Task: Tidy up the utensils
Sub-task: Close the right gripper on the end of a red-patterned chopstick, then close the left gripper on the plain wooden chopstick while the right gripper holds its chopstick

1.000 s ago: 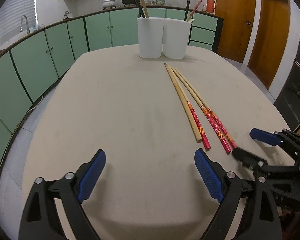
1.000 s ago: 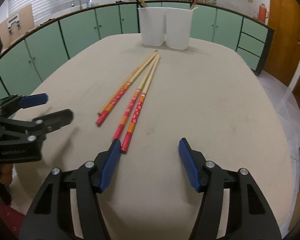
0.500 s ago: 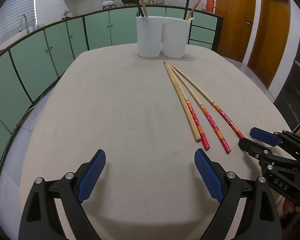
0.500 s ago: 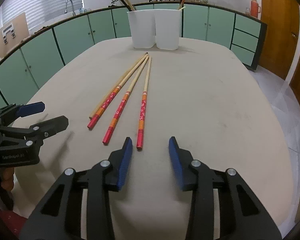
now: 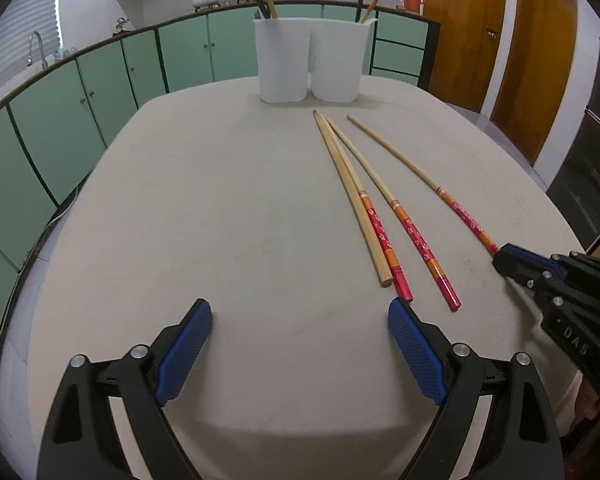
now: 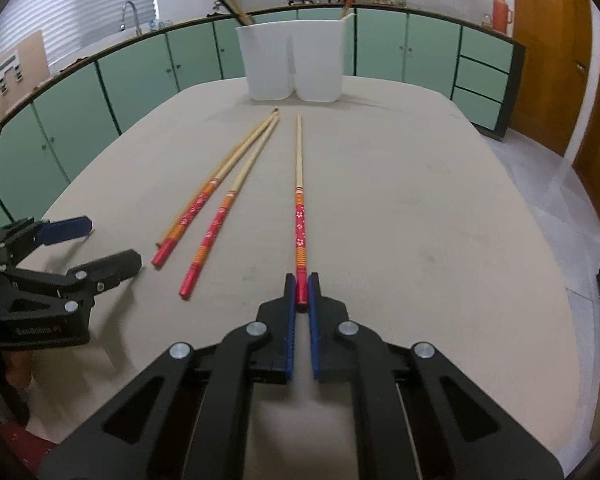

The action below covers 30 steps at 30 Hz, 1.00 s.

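Observation:
Several long chopsticks with red patterned ends lie on the beige table (image 5: 220, 220). My right gripper (image 6: 302, 294) is shut on the red end of the rightmost chopstick (image 6: 299, 184), which points toward the holders; it also shows in the left wrist view (image 5: 420, 178). Two red-ended chopsticks (image 6: 220, 216) and a plain wooden one (image 5: 356, 204) lie to its left. My left gripper (image 5: 300, 344) is open and empty over the table's near edge, left of the chopsticks. Two white utensil holders (image 5: 310, 64) stand side by side at the far edge with utensils inside.
Green kitchen cabinets (image 5: 80, 96) curve around the table's left and far sides. Wooden doors (image 5: 464, 32) stand at the right. The table's rounded edge drops off close to both grippers.
My right gripper moved forward and closed on the red end of the rightmost chopstick, which has swung apart from the others. The left gripper stayed open in place.

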### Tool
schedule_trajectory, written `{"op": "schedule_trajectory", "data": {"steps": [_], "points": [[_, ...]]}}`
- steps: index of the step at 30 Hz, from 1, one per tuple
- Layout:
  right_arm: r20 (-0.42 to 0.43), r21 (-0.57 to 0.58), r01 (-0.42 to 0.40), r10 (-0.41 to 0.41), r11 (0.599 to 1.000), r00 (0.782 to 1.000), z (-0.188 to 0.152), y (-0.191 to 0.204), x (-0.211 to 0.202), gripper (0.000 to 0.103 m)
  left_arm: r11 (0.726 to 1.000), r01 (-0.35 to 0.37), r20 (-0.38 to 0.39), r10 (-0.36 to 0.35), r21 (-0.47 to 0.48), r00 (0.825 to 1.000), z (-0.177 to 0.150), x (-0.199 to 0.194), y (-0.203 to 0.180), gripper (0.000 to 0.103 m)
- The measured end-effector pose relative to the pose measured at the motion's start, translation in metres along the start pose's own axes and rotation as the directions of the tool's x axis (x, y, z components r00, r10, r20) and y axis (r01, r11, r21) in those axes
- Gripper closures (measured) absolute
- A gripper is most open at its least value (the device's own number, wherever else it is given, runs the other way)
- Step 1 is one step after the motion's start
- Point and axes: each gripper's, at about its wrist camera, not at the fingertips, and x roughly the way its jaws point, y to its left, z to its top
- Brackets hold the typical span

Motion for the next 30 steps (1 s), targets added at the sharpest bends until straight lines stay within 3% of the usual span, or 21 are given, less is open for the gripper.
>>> {"op": "schedule_trajectory", "data": {"steps": [9,14,16,21,28,30], "points": [[0.005,0.011,-0.017,0.017,1.0,1.0,-0.002,-0.005,0.001,0.098,1.0,-0.022,-0.006,0.022,0.009,1.0,0.006,0.007,-0.01,0.015],[0.006,0.018,-0.022,0.022,1.0,1.0,-0.002,-0.005,0.0,0.098,0.999,0.033,-0.013,-0.033,0.027,0.999,0.006,0.005,-0.02,0.016],[0.007,0.021,-0.025,0.025,0.999,1.0,-0.002,-0.005,0.0,0.098,0.999,0.021,-0.009,-0.021,0.031,1.0,0.007,0.006,-0.022,0.016],[0.009,0.025,-0.028,0.028,0.999,1.0,-0.002,-0.006,0.001,0.098,1.0,0.013,0.009,-0.013,-0.006,1.0,0.01,0.006,-0.015,0.034],[0.01,0.028,-0.031,0.031,0.999,0.999,-0.002,-0.006,0.001,0.098,1.0,0.016,0.015,-0.016,-0.003,1.0,0.011,0.009,-0.021,0.039],[0.01,0.028,-0.031,0.031,0.999,0.999,-0.002,-0.006,0.001,0.098,1.0,0.011,0.019,-0.011,-0.005,1.0,0.011,0.009,-0.023,0.047]]}}
